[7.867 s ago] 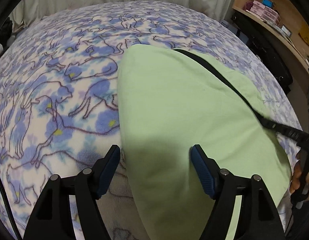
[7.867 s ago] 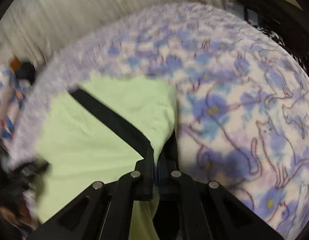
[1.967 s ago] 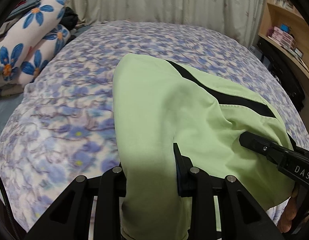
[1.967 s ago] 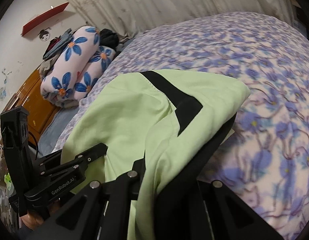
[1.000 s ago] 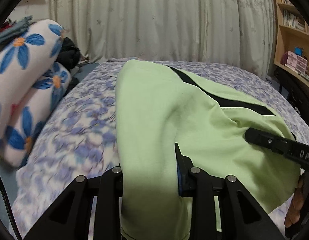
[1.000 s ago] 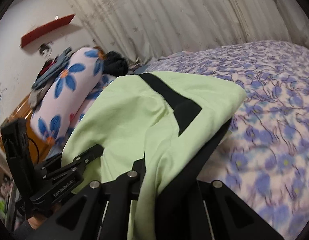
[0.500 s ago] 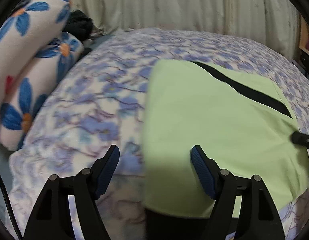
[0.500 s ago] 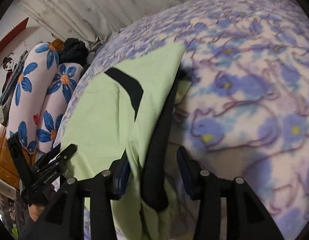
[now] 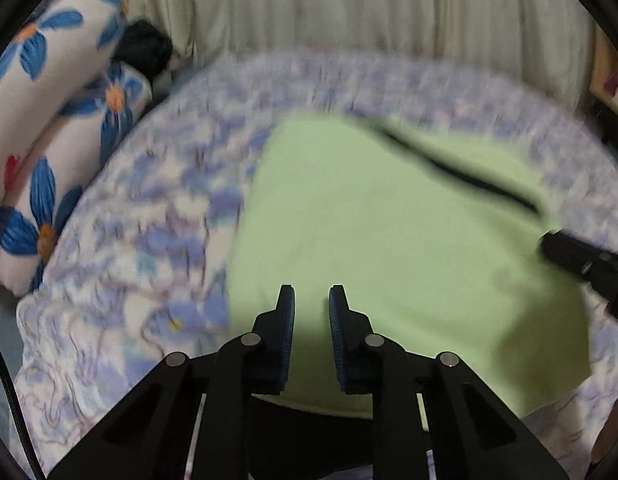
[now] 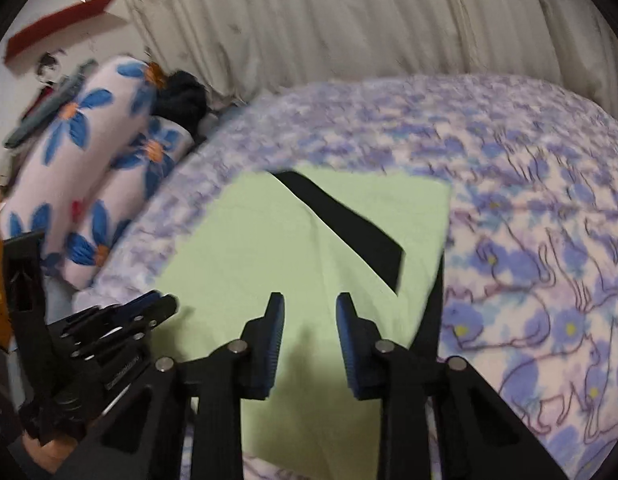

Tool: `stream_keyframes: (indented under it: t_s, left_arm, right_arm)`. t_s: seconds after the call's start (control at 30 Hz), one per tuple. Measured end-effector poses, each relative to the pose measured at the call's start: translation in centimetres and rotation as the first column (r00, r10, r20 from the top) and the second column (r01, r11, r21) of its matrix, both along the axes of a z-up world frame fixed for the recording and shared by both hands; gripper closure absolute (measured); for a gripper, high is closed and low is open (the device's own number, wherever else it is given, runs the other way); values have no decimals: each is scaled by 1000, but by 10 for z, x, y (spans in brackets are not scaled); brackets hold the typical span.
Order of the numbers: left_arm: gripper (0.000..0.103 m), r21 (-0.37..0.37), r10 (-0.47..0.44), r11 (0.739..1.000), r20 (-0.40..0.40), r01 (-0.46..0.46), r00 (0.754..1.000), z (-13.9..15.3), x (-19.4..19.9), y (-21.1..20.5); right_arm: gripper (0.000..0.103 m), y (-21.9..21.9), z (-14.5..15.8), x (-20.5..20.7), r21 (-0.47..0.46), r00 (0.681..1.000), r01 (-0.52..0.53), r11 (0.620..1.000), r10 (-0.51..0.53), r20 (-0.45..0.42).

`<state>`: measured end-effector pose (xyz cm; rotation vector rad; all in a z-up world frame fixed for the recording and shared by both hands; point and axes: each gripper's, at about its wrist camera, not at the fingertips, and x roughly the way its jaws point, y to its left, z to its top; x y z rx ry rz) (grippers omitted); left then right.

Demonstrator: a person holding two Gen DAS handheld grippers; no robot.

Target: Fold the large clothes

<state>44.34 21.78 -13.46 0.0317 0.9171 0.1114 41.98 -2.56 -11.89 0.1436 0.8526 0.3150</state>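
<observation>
Closest in, the left hand-held gripper [image 9: 312, 300] is hovering over the near edge of the light green garment [image 9: 389, 248]. Its blue-padded jaws have just been closing, and they're standing a narrow gap apart with nothing pinched between them, just cloth showing underneath. The right hand-held gripper [image 10: 310, 305] is doing pretty much the same thing over its side of the garment: jaws have just been closing, the gap is a bit wider than on the left, and it's not gripping anything either. In the right wrist view the left unit is showing at the lower left, with a bit of the person's hand [image 10: 49, 450] under it.

The garment itself is lying flat, folded into a roughly rectangular shape, on the bed's purple-and-white fleece blanket [image 10: 549, 240]. A black stripe [image 10: 349, 228] is running diagonally across its top, and a black edge is peeking out along its right side.

Further back on the left, two rolled floral quilts [image 10: 101, 152] with blue flowers are lying beside the bed, something dark sitting next to them. Behind everything, a pale curtain [image 9: 349, 20] is hanging across the back.
</observation>
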Motion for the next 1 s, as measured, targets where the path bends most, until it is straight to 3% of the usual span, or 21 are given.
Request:
stream_keyframes:
  t_s: [0.03,0.07,0.1,0.2,0.3,0.4,0.5,0.57,0.6,0.73,0.83,1.0]
  left_arm:
    - [87,17,10,1000,-22,-9,1000,-8,2,2]
    - [87,16,14,1000,-18,-14,1000,-11,1,5]
    - [87,4,14,1000,-11,-14,1000,-11,-1,7]
    - [87,-6,15,1000,-12,-15,1000,-11,-3,9]
    - [87,26,23,999,-13,-23,1000,-11,-4,5]
    - [86,23,43,999,-8,-43,999,-10,-6,4]
    - [68,-2,43,999,-11,-43,999,-7,-12,3]
    - [33,-15,30,999,-16,-30,999,-5,-19,-1]
    - [27,-12,29,1000,-17,-29,999,-5,-21,-3]
    - [24,13,15,1000,-21,-15,1000,1,-40,-17]
    - [24,-8,19,1000,-26,-19,999,6,-57,-22]
    - [24,-130,55,990,-21,-57,998,12,-96,-23]
  right_arm:
    - [79,-5,-11,4,-26,999,22,999,-23,-28]
    - [96,-10,-21,8,-38,998,33,999,-35,-55]
    - [103,-19,-32,11,-49,995,46,998,-50,-85]
    - [103,-38,-42,8,24,993,41,999,-38,-114]
    - [98,-38,-35,0,-36,994,58,998,-61,-89]
    - [98,-40,-30,-6,-17,994,45,999,-46,-94]
    - [98,-42,-23,-16,-3,995,30,1000,-30,-90]
    - [98,-42,-18,-24,5,997,18,1000,-17,-81]
    - [98,-42,-15,-27,8,997,13,1000,-12,-78]
    - [98,-40,-6,-50,19,997,-12,1000,14,-70]
    - [98,-40,-1,-69,19,996,-26,999,28,-82]
    - [97,-55,0,-110,62,994,-19,998,25,-107]
